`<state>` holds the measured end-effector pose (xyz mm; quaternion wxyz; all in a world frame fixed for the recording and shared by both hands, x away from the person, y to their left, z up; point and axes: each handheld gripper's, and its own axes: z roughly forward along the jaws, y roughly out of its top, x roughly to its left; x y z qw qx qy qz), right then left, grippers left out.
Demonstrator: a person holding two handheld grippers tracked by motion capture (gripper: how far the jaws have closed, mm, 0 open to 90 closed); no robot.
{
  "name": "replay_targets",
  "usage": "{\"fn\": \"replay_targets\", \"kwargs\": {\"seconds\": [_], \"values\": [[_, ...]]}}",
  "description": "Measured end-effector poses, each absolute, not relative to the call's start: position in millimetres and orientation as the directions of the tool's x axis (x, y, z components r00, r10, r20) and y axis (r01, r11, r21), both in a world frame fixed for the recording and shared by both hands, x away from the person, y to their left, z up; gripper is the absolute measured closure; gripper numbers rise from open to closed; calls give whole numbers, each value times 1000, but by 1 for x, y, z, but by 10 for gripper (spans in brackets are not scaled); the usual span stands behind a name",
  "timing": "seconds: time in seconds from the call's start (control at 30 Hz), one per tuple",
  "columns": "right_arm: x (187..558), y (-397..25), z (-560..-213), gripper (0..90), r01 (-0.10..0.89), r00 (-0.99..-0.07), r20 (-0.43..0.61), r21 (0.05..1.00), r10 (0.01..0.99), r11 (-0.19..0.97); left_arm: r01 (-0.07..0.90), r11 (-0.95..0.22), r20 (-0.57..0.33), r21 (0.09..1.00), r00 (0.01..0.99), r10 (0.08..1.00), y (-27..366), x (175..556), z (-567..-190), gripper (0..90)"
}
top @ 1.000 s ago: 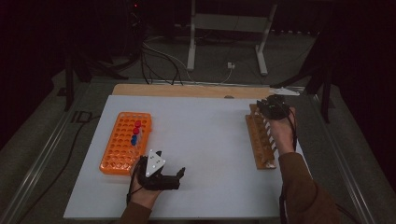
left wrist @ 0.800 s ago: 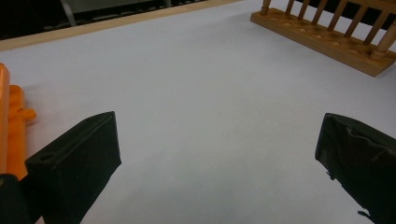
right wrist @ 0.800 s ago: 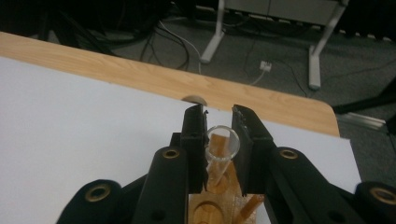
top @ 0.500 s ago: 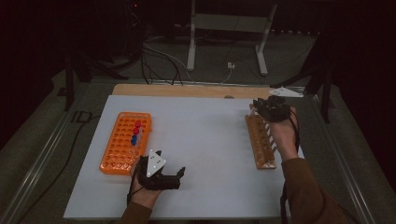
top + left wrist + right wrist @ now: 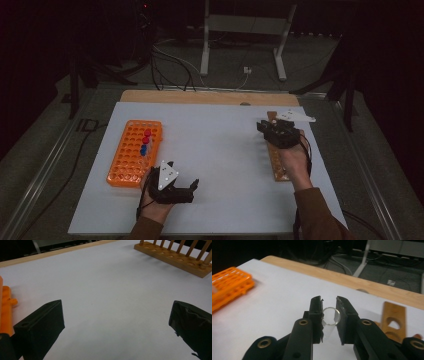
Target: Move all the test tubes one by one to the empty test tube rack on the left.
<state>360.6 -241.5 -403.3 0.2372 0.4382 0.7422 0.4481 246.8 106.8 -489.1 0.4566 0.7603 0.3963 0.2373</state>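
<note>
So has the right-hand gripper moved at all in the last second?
Yes. The right gripper, clamping a clear tube, has shifted leftward off the wooden rack, toward the orange rack.

Clear glossy glass tube (image 5: pixel 331 316); pale wooden rack (image 5: pixel 275 150); orange plastic rack (image 5: pixel 131 156)

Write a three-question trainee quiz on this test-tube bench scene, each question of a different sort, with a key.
1. True or false: the right tongs are shut on a clear glass tube.
2. Multiple choice: the left tongs are
A. shut on a red-capped tube
B. open above the bare white mat
C. resting inside the orange rack
3. Fill in the blank: behind the right tongs, at the right side of the mat, lies the ______ rack with its upright pegs.

Key: 1 true; 2 B; 3 wooden
</note>
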Motion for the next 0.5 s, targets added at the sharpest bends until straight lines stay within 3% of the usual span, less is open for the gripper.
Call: {"fn": "replay_targets", "kwargs": {"seconds": [0.5], "values": [[328,-233,-426,762,434,-571,59,869,819,240,370,-285,13,884,589,808,99,247,-488,8]]}}
